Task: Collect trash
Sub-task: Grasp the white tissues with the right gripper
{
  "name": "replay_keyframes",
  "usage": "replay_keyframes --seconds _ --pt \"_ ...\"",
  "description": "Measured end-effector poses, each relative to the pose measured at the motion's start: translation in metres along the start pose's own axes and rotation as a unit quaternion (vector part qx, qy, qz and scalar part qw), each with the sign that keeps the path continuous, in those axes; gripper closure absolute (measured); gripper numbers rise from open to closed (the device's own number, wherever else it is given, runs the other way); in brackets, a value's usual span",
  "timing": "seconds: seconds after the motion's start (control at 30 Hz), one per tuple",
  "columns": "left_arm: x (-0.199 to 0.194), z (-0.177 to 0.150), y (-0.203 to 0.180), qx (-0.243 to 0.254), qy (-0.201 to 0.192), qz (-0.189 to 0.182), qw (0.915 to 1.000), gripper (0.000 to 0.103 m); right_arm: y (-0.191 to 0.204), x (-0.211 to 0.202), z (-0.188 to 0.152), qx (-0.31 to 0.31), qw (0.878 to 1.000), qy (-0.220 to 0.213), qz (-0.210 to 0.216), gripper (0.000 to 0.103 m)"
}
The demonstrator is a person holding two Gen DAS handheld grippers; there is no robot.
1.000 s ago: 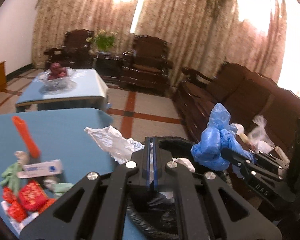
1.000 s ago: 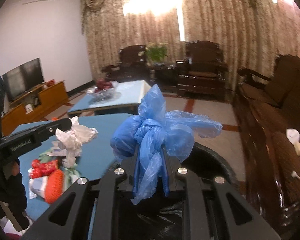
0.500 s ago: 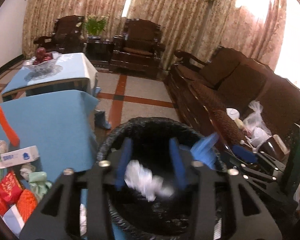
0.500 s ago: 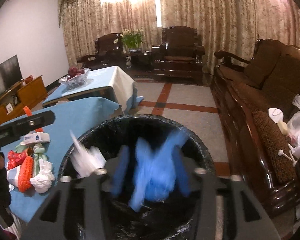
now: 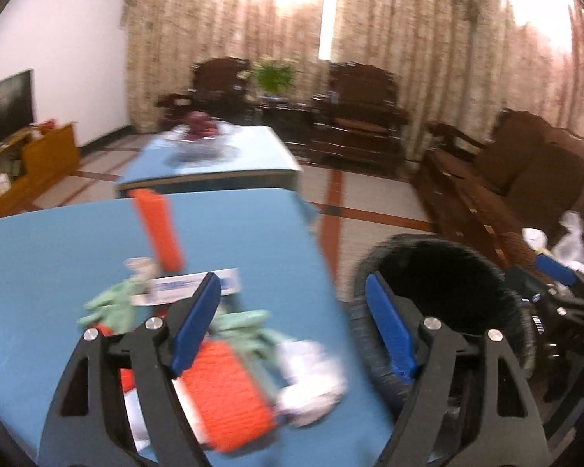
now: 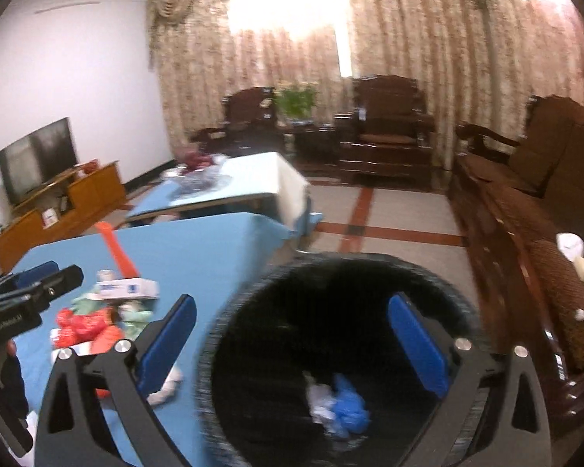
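Note:
My left gripper is open and empty above the right edge of the blue table, over a pile of trash: an orange wrapper, white crumpled tissue, green wrappers, a white box and an orange stick. My right gripper is open and empty above the black-lined trash bin. A blue plastic bag and white tissue lie at the bin's bottom. The bin also shows in the left wrist view.
A second blue table with a fruit bowl stands behind. A dark wooden sofa with white bags runs along the right. Armchairs and a plant stand by the curtains. A TV cabinet is at the left.
Both grippers opened over the bin and dropped the white tissue and the blue bag into it. The left gripper has since swung left over the table's trash pile.

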State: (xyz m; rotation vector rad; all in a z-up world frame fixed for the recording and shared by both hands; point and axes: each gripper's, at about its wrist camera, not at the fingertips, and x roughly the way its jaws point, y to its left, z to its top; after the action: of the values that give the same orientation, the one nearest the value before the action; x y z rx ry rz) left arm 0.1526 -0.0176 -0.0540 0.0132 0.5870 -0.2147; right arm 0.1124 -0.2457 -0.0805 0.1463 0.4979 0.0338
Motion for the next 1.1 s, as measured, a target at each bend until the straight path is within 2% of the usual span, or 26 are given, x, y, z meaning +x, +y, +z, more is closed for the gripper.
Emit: replay_keyframes --seconds 0.2,0.3,0.43,0.63,1.1 --pt "-0.028 -0.021 0.056 -0.022 -0.004 0.076 0.9969 0.028 0.062 0.01 -0.016 -0.028 0.997 0.002 0.066 0.006" --pt "-0.037 -0.033 0.079 -0.028 0.004 0.105 0.9941 0.028 0.086 0.017 -0.029 -0.049 0.995 0.013 0.082 0.006" --pt "-0.041 -0.049 0.102 -0.041 0.019 0.128 0.9907 0.028 0.108 0.029 -0.045 -0.071 0.992 0.038 0.101 0.015" --pt "-0.039 -0.069 0.121 -0.055 0.033 0.144 0.9875 0.028 0.128 0.052 -0.068 -0.107 0.986 0.071 0.106 0.032" --pt "-0.024 -0.09 0.115 -0.052 0.051 0.134 0.9883 0.028 0.127 0.094 -0.095 -0.132 0.977 0.129 0.107 0.042"
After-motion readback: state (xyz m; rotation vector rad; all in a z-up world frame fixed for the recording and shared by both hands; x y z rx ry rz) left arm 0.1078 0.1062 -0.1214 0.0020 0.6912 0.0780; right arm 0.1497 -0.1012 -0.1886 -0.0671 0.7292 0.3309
